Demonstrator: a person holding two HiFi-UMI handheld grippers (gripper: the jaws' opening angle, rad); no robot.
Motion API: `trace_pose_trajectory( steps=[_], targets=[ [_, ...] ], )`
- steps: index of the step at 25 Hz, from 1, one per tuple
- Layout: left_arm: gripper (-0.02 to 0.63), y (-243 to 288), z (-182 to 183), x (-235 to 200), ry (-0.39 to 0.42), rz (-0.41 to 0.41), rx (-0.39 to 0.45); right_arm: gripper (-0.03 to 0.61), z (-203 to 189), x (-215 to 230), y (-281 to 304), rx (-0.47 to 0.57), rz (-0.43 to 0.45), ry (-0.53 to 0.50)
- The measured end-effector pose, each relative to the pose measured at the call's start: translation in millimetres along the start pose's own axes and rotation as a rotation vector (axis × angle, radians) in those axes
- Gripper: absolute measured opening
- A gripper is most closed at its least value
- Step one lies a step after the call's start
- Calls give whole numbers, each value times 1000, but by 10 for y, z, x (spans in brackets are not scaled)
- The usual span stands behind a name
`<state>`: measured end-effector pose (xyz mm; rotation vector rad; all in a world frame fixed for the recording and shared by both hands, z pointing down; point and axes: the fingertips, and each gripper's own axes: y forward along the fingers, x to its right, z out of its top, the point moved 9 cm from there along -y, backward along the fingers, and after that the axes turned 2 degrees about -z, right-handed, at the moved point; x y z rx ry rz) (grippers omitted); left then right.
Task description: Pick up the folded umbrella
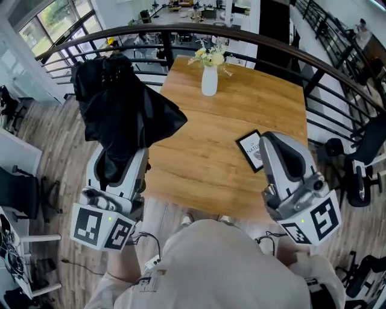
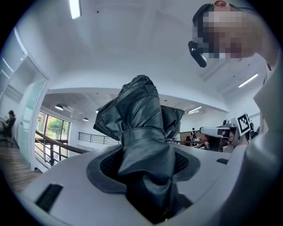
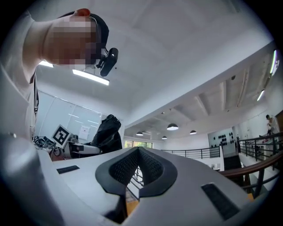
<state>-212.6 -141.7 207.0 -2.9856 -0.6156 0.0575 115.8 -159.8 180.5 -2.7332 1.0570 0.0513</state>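
Bulging from the left tongs (image 2: 143, 165), the folded umbrella (image 2: 141, 119) looks black, crumpled.

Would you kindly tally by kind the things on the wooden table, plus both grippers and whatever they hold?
Folded umbrella: 1
Vase of flowers: 1
Framed card: 1
Grippers: 2 (left gripper, right gripper)
Total: 5

A square light-wood table (image 1: 241, 114) bearing a white vase of pale flowers (image 1: 209, 78) stands on a grey plank floor (image 1: 48, 139) inside a curved black metal railing (image 1: 265, 40), with tall windows (image 1: 57, 18) at the left and a white ceiling (image 3: 177, 53) with strip lights (image 3: 90, 76) overhead.
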Motion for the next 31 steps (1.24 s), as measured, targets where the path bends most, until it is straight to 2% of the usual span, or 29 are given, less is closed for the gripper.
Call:
trace_pose_trajectory(
  steps=[7,15,20,25,31],
  targets=[
    [267,-173,91,66,59,-13,31,28,42,90,-119,60,-18,-5],
    [267,-189,-11,79,108,9,48,28,-49,77,39,-11,-4,-39],
    [267,-122,-110,63,106,6,19,28,-164,77,76,-39,2,-22],
    [267,-96,-122,52,59,2,15,28,-142,64,131,-49,14,-19],
    [265,-77,-126,64,76,-28,-5,28,-136,39,134,-44,16,-29]
  ],
)
